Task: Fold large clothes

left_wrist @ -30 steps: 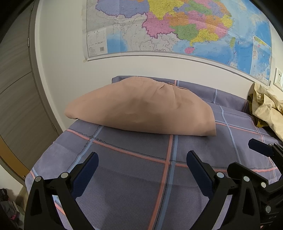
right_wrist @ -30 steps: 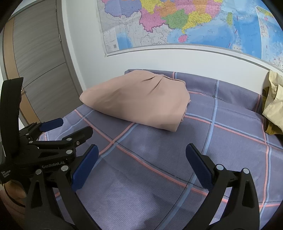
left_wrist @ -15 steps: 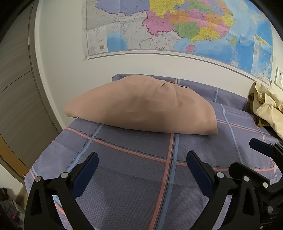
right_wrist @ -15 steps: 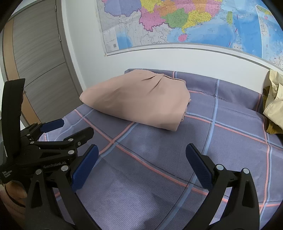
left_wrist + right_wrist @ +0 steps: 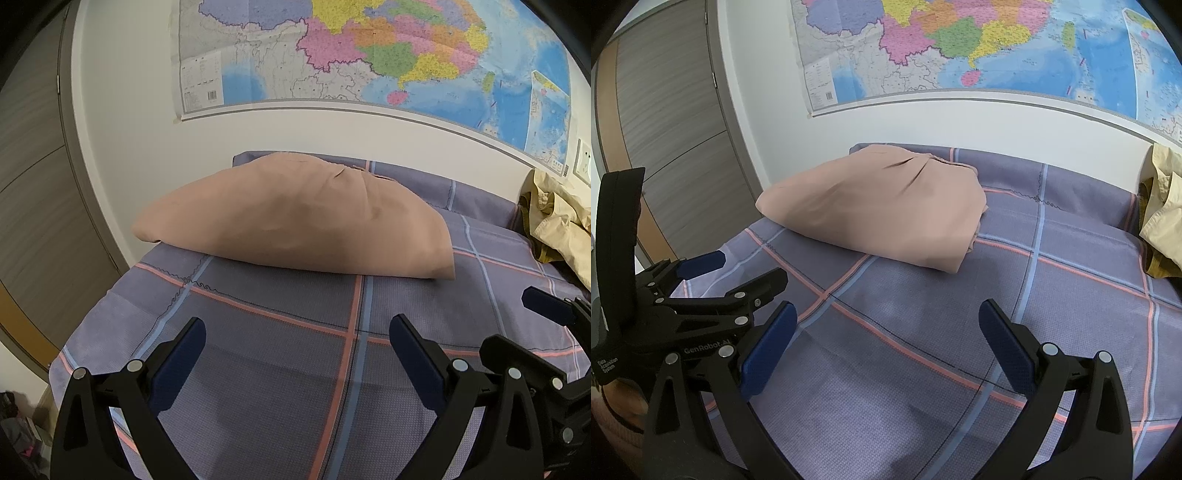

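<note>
Currently both tools idle above the purple plaid-sheeted bed (image 5: 258, 369), nothing held.

Left gripper (image 5: 297, 350): fingers spread wide, bare sheet showing in the gap. Right gripper (image 5: 886, 332): same, wide apart and empty. In the right wrist view the left tool sits at 9 o'clock, close beside the right one.

Task item: the folded salmon-pink cotton garment (image 5: 295, 225) lies at 12 o'clock in both views, toward the far end of the bed below the colourful wall map (image 5: 369, 55). It reads as a thick, puffy bundle, closed fold facing the grippers, layered open edges at its right end (image 5: 971, 236). My read: this one is basically done. A crumpled pale-yellow garment (image 5: 554, 229) is heaped at 2–3 o'clock against the wall, likely next.

Risks from here:
- Bundle is domed, not flat. Any nudge or drag across the sheet probably lets the top layers slide and the fold spring open.
- Grabbing only the top layer at the right end would peel it back instead of moving the stack.
- Its left corner looks close to the bed edge at 9–10 o'clock; a push that way could tip it off.
- The two tools are nearly touching, so reaching toward 3 o'clock could clash them.
- Pulling the yellow heap in could sweep into the pink stack.
</note>
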A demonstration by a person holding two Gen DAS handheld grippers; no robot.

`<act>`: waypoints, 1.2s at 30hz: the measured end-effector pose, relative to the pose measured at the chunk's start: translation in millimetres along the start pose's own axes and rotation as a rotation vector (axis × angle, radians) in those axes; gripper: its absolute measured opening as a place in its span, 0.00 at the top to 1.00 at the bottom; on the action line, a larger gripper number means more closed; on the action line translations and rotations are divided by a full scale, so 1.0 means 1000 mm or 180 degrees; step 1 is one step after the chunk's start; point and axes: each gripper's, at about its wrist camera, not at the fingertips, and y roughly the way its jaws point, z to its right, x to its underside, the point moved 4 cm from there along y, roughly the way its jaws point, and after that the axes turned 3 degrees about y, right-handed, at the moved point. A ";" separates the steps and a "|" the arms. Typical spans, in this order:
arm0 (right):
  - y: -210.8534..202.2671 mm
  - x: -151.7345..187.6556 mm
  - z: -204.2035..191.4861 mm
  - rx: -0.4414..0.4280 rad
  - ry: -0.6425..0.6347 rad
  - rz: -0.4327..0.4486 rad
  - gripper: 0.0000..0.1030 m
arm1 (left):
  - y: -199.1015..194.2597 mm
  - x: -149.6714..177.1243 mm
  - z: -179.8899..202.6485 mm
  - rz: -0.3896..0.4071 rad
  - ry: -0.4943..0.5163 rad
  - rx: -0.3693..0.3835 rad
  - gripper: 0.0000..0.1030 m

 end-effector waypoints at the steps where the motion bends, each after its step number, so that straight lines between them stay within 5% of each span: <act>1: 0.000 0.000 0.000 0.0005 -0.0002 0.0001 0.05 | 0.000 0.000 0.000 -0.0002 0.0002 0.0001 0.07; 36: 0.000 -0.002 0.007 0.0018 0.0026 -0.0001 0.05 | 0.005 -0.001 0.004 -0.0015 -0.0003 0.0013 0.07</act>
